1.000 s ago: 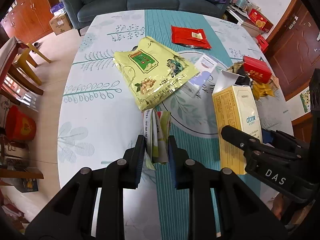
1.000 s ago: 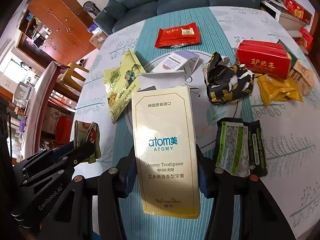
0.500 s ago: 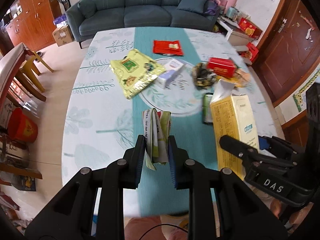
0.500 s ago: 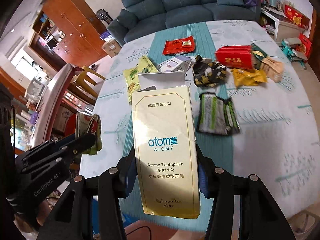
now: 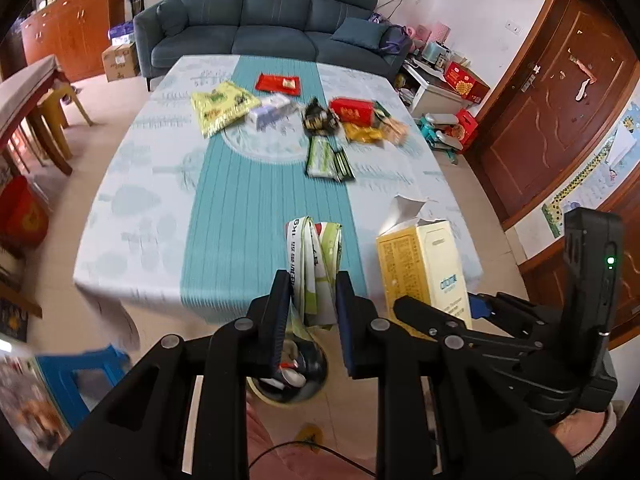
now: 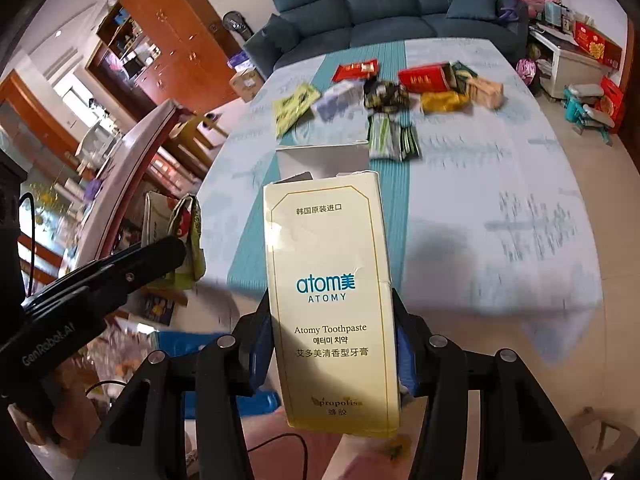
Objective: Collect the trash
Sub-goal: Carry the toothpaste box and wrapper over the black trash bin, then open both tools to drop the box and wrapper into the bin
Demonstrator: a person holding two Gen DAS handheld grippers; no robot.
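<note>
Trash in both jaws: left gripper (image 5: 312,300) clamps a folded wrapper (image 5: 316,264) above the bin (image 5: 288,380) off the table (image 5: 160,216) edge, right gripper (image 6: 332,344) grips the toothpaste box (image 6: 332,300); centre each over the bin mouth before releasing.

In the left wrist view the left tool (image 5: 312,292) hangs in front of the near edge of the surface (image 5: 140,216), with a folded wrapper (image 5: 316,264) clamped between its jaws and an open bin (image 5: 292,376) on the floor directly below. Just to its right the right tool (image 6: 330,344) grips a toothpaste box (image 6: 332,304) standing upright, opened flap at the top. The remaining litter lies on the far half of the surface: a flat pouch (image 5: 222,106) at the left, a small box (image 5: 270,110) beside it, a packet (image 5: 279,82) behind them, a crumpled wrapper (image 5: 316,118) and a carton (image 5: 352,110) to the right, sachets (image 5: 326,158) nearest. A sofa (image 5: 276,16) stands behind the surface
</note>
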